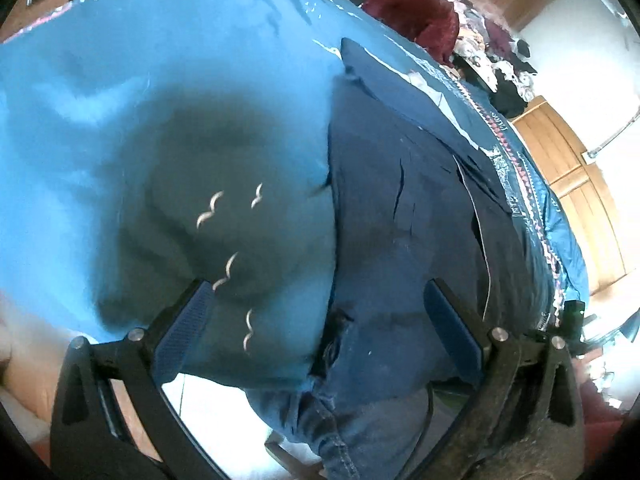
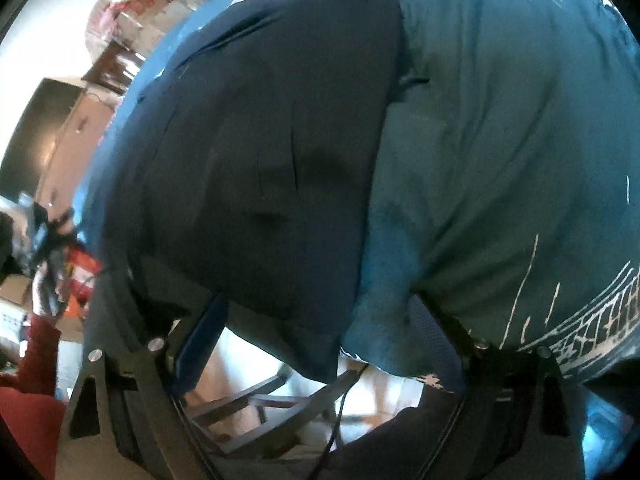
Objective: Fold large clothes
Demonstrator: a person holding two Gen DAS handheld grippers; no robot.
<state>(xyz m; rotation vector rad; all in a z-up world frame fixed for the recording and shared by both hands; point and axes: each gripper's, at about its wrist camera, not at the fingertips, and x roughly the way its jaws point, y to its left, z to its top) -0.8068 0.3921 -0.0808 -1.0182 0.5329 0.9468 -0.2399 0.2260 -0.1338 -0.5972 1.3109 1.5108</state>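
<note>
A dark navy garment (image 1: 404,216) lies flat on a blue bedspread (image 1: 120,92) printed with small white birds. In the left wrist view its left edge runs down the middle of the picture. My left gripper (image 1: 320,312) hovers over that edge near the bed's front, jaws wide open, pads touching nothing. In the right wrist view the same navy garment (image 2: 272,168) fills the centre left, its lower corner hanging over the bed's edge. My right gripper (image 2: 316,320) is open around that corner without pressing it. The bedspread (image 2: 500,140) shows to the right.
A dark red cloth (image 1: 412,12) and a pile of clothes (image 1: 496,52) sit at the bed's far side, before wooden cupboard doors (image 1: 576,188). Denim fabric (image 1: 340,420) is just below the left gripper. A dark frame (image 2: 280,396) stands below the bed edge; a red sleeve (image 2: 36,356) at left.
</note>
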